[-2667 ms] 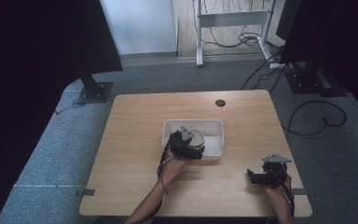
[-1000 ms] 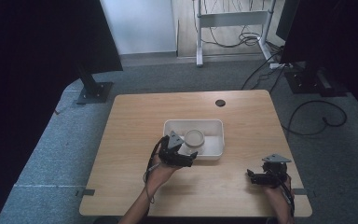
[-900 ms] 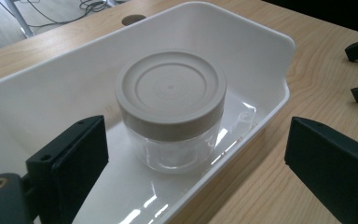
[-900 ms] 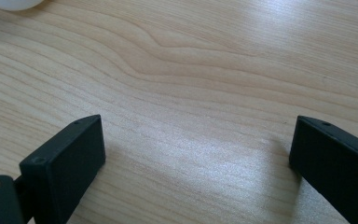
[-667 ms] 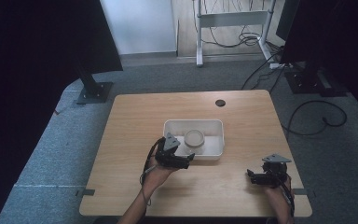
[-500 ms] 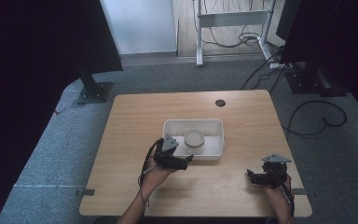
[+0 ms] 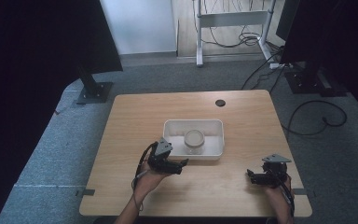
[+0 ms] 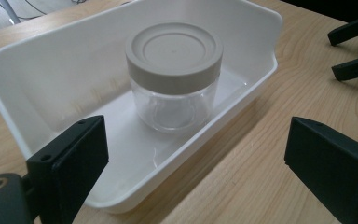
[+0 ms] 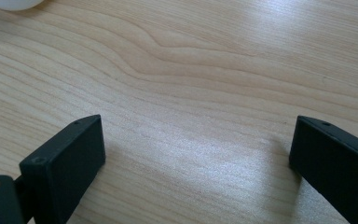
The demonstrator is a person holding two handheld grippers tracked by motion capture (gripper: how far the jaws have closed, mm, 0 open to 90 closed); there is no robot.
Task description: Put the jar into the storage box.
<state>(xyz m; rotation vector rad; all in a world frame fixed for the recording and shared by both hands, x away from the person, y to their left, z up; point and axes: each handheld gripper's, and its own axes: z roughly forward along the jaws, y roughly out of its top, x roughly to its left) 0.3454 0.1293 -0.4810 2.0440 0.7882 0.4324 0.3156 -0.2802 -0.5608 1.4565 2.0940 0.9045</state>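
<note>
A clear glass jar [image 7: 194,141] [image 8: 173,79] with a grey-beige lid stands upright inside a white plastic tray [image 7: 170,128] [image 8: 37,74] in the middle of the wooden table. My left gripper [image 7: 182,164] [image 8: 193,168] hovers just in front of the tray's near left corner, open, with nothing between its jaws. My right gripper [image 7: 250,176] [image 9: 196,163] rests low over the bare wood near the front right of the table, open and empty. The right gripper's fingertips [image 8: 352,67] show at the far right of the left gripper view.
A round black cable hole [image 7: 220,102] sits in the table near its far edge. Dark screens on stands flank the table, and cables lie on the carpet to the right. The tray's corner [image 9: 9,3] peeks into the right gripper view.
My left gripper has drawn back out of the tray toward the near left, leaving the jar standing in it. The right gripper has stayed put.
</note>
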